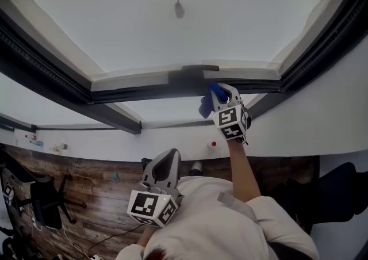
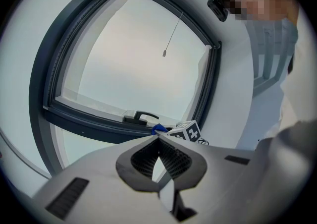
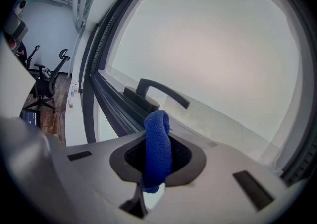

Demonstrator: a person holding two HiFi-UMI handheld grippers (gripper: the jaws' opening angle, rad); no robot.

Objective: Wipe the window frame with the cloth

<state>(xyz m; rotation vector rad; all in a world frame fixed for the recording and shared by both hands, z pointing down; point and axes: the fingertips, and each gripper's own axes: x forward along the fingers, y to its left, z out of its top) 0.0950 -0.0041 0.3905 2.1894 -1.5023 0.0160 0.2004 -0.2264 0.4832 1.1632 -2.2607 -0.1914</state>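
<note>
Head view: at centre frame your right gripper (image 1: 222, 95) holds the blue cloth (image 1: 205, 106) up by the dark window frame (image 1: 144, 92).

Left gripper view: low centre, your left gripper (image 2: 158, 138) is clenched on nothing.

Right gripper view: the jaws pinch the cloth's fold. It looks soft, light and floppy, so bunch it and grip deep.

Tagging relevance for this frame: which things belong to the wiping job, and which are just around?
Job: blue cloth, clamped in the right gripper; dark window frame.

Just around: left gripper, shut and empty; window handle; hanging cord pull; black chair on the floor.
</note>
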